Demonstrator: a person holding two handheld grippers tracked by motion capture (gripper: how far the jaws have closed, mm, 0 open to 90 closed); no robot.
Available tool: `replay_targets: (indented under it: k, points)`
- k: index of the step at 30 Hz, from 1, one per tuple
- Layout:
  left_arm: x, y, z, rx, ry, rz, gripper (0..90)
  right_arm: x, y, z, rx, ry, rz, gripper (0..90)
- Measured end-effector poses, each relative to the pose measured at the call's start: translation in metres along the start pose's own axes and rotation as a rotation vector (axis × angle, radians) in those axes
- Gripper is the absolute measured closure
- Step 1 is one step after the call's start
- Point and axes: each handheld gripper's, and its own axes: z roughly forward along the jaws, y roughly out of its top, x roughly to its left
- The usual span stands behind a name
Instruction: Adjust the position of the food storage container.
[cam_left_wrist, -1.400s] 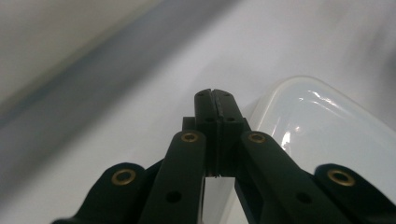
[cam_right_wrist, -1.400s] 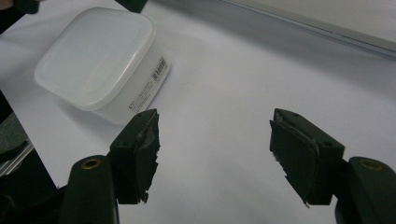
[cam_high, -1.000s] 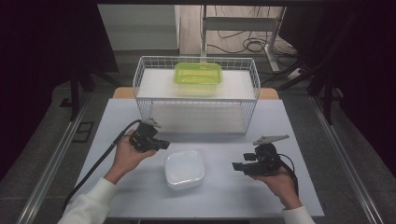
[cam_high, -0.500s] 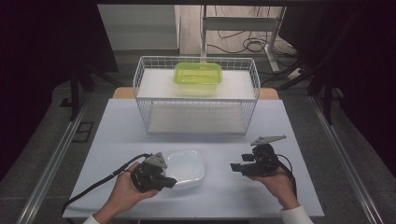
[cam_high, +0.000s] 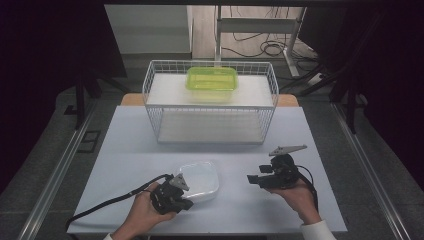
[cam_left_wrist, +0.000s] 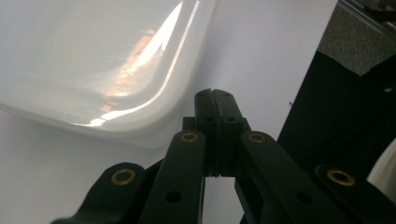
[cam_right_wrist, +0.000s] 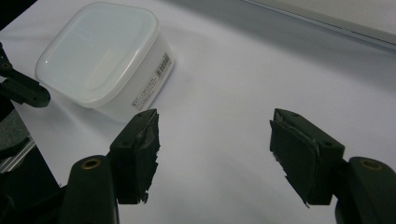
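Note:
A white lidded plastic box lies on the white table near its front edge; it is also large in the left gripper view and at the upper left of the right gripper view. My left gripper is shut with nothing in it, its tips low beside the box's near corner. Whether they touch it I cannot tell. To the right of the box my right gripper points toward it with jaws open and empty, a short way off.
A white wire basket stands at the back of the table with a green lidded box on its upper shelf. The table's front edge runs just below both hands. Cables trail from each gripper.
My left hand has come down and toward the front edge, from the left of the white box to its near-left corner. The right hand has stayed put.

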Motion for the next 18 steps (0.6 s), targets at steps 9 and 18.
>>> replay_targets:
  k: [9, 18]
  points:
    - [0.011, 0.006, 0.003, -0.033, -0.021, -0.028, 90.0, 0.001, 0.0, 0.0, -0.001, 0.009, 0.002, 32.5]
    - [0.018, 0.008, 0.007, -0.015, 0.01, -0.022, 90.0, -0.001, 0.0, -0.001, -0.002, 0.001, 0.003, 32.5]
